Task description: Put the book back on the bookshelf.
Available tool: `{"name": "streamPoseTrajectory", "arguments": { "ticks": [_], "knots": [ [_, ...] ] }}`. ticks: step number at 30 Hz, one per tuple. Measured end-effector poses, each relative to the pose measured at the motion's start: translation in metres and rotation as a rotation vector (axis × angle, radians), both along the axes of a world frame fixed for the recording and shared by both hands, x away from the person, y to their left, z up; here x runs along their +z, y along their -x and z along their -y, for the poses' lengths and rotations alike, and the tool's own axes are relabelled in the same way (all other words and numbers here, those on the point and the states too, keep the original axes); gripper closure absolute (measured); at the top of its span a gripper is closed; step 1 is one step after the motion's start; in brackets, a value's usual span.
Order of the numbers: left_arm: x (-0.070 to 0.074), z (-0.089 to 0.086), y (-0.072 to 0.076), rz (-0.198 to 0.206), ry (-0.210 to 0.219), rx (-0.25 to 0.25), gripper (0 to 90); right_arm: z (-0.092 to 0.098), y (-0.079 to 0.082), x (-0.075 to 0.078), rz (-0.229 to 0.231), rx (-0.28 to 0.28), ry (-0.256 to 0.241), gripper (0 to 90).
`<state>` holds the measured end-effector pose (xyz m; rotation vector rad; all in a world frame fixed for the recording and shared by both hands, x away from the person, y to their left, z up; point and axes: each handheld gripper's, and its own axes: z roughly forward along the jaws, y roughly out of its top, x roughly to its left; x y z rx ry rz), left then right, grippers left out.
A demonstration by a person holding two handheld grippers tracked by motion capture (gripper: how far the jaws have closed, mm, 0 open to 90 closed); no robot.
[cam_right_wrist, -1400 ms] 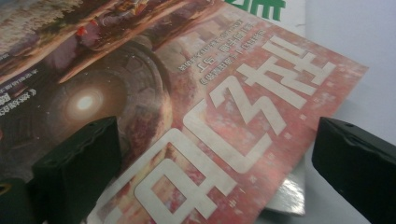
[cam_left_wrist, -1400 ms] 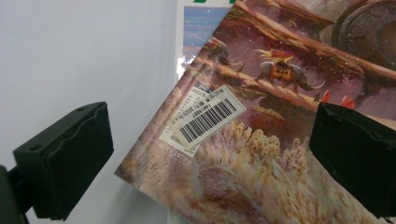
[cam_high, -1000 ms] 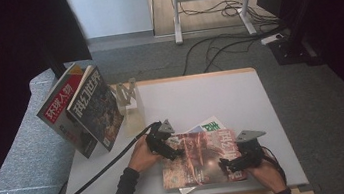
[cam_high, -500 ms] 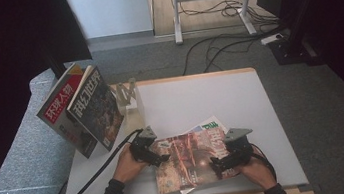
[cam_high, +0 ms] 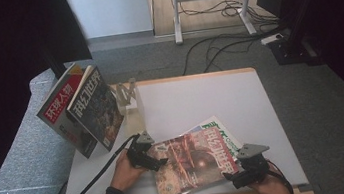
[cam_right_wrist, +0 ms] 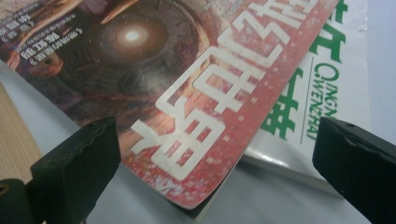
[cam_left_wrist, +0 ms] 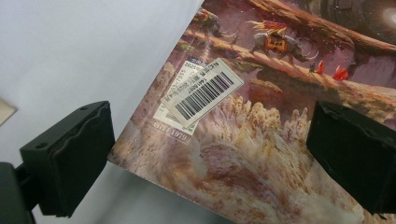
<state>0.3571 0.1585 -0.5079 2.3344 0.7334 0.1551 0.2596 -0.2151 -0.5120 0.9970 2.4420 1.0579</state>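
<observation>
A magazine with a red and brown cover (cam_high: 193, 162) lies flat near the table's front edge, partly on a white magazine with green lettering (cam_high: 218, 127). My left gripper (cam_high: 156, 158) is open at the red magazine's left corner. In the left gripper view the barcode label (cam_left_wrist: 205, 91) on that cover (cam_left_wrist: 261, 154) sits between the spread jaws of my left gripper (cam_left_wrist: 212, 161). My right gripper (cam_high: 236, 174) is open at the near right corner. In the right gripper view my right gripper (cam_right_wrist: 217, 172) straddles the red title corner (cam_right_wrist: 201, 130), and the white magazine (cam_right_wrist: 308, 116) pokes out beneath.
Two magazines (cam_high: 81, 111) stand upright at the table's left edge, beside a small wooden rack (cam_high: 127, 95). The white tabletop (cam_high: 200, 98) is bare behind the flat magazines. A grey sofa arm (cam_high: 17, 162) runs along the left. Cables lie on the floor beyond.
Both grippers have drawn back toward the near edge, the left one also drifting left. The red magazine has slid slightly left and nearer.
</observation>
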Motion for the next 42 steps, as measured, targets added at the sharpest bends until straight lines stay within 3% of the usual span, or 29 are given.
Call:
{"name": "streamPoseTrajectory", "arguments": {
  "ticks": [8, 17, 20, 23, 26, 29, 33, 35, 42],
  "knots": [
    [0.001, -0.003, 0.005, -0.002, -0.011, 0.014, 2.1, -0.005, 0.0, -0.004, 0.025, 0.008, 0.04, 0.7],
    [0.005, -0.009, 0.011, -0.002, -0.035, 0.02, 5.0, -0.008, -0.007, -0.003, 0.047, -0.026, 0.058, 0.0],
    [0.007, -0.009, 0.014, 0.022, -0.055, -0.007, 6.5, -0.007, -0.014, -0.003, 0.04, -0.05, 0.051, 0.0],
    [0.008, -0.009, 0.015, 0.012, -0.063, -0.014, 5.7, -0.007, -0.017, -0.002, 0.044, -0.059, 0.057, 0.0],
    [0.011, -0.01, 0.022, 0.05, -0.099, -0.029, 3.5, -0.007, -0.024, -0.001, 0.044, -0.075, 0.059, 0.8],
    [0.014, -0.013, 0.027, 0.053, -0.112, -0.056, 3.5, -0.007, -0.033, 0.0, 0.036, -0.091, 0.062, 0.9],
    [0.019, -0.028, 0.03, 0.04, -0.025, -0.039, 10.6, -0.008, -0.045, 0.0, 0.031, -0.115, 0.069, 0.8],
    [0.02, -0.037, 0.031, 0.041, 0.0, -0.031, 12.7, -0.008, -0.052, 0.0, 0.028, -0.124, 0.071, 0.9],
    [0.018, -0.053, 0.032, 0.04, -0.06, -0.021, 24.7, -0.009, -0.073, 0.002, 0.016, -0.164, 0.086, 1.3]
  ]
}}
